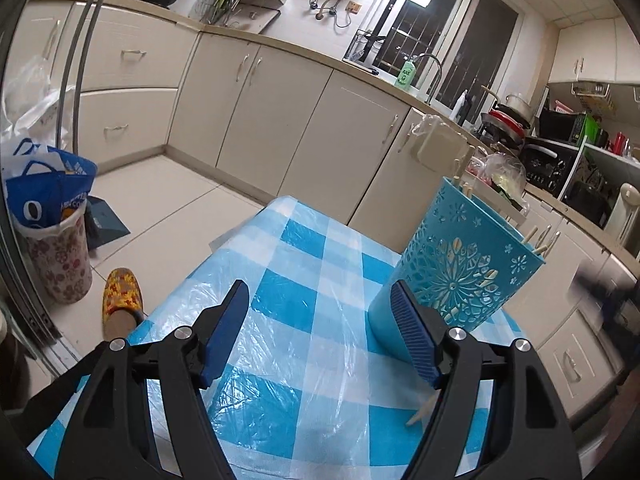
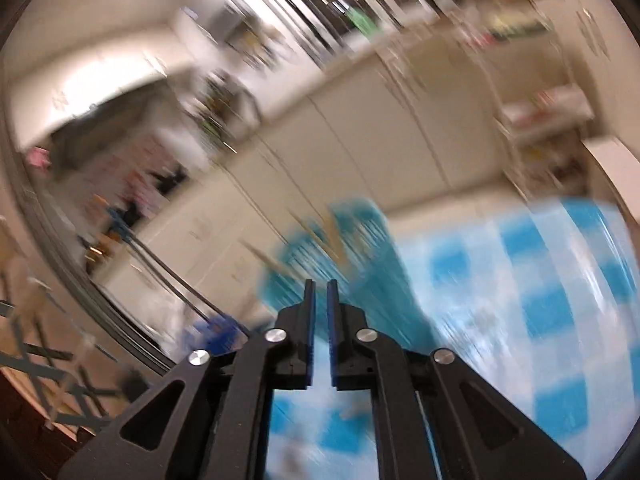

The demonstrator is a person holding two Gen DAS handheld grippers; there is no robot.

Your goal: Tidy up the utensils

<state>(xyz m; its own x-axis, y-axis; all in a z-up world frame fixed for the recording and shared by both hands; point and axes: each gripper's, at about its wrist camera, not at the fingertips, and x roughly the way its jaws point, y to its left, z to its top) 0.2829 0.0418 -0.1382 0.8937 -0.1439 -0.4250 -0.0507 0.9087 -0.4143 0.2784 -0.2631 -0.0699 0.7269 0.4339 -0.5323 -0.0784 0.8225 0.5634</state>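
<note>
A blue utensil holder [image 1: 452, 272] with snowflake cut-outs stands on the checked table, and wooden chopsticks [image 1: 458, 168] poke out of its top. My left gripper [image 1: 318, 285] is open wide just above the cloth with nothing between its fingers; its right finger [image 1: 412, 328] lies close against the holder's lower left side. A pale stick tip [image 1: 420, 414] lies on the cloth, half hidden behind that finger. The right wrist view is badly blurred: my right gripper [image 2: 320, 284] shows a narrow empty gap and hangs above the holder [image 2: 360, 264] and its chopsticks [image 2: 264, 258].
The table [image 1: 304, 248] wears a blue-and-white checked cloth under clear plastic. Beige cabinets [image 1: 280, 120] run behind it. At the left, on the floor, are a foot in a yellow slipper [image 1: 120, 292] and a flowered bin [image 1: 60, 264] with a blue bag.
</note>
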